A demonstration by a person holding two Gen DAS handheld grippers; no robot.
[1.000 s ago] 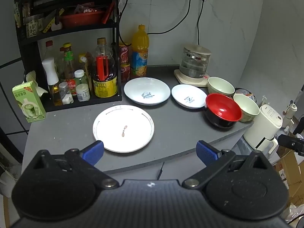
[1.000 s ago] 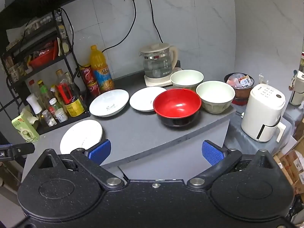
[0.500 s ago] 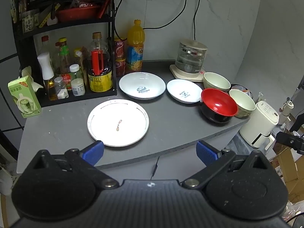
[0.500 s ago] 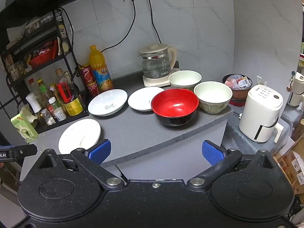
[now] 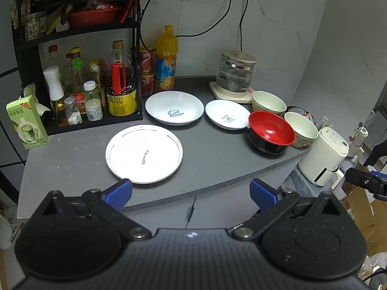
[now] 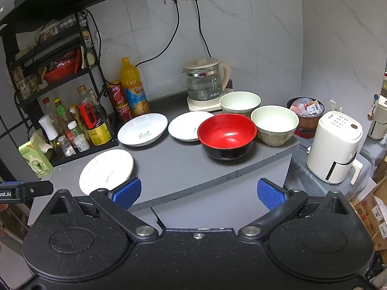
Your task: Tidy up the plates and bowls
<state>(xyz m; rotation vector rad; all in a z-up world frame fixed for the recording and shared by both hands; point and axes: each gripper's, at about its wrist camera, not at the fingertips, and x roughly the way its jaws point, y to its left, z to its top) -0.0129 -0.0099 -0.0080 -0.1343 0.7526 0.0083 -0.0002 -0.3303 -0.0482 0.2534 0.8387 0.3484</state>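
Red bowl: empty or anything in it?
Empty. The red bowl stands upright on the counter; its glossy inside shows only a light reflection.

"Sweet" printed inside large white dish (image 5: 174,106); other labels illegible.

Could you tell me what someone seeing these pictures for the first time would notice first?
Probably the red and black bowl, the one vivid dish on the grey counter, near its right end beside two pale green bowls. Next, the large flat white plate lying alone near the front edge, with two shallower white dishes behind it. Both the left gripper and right gripper are open and short of the counter.
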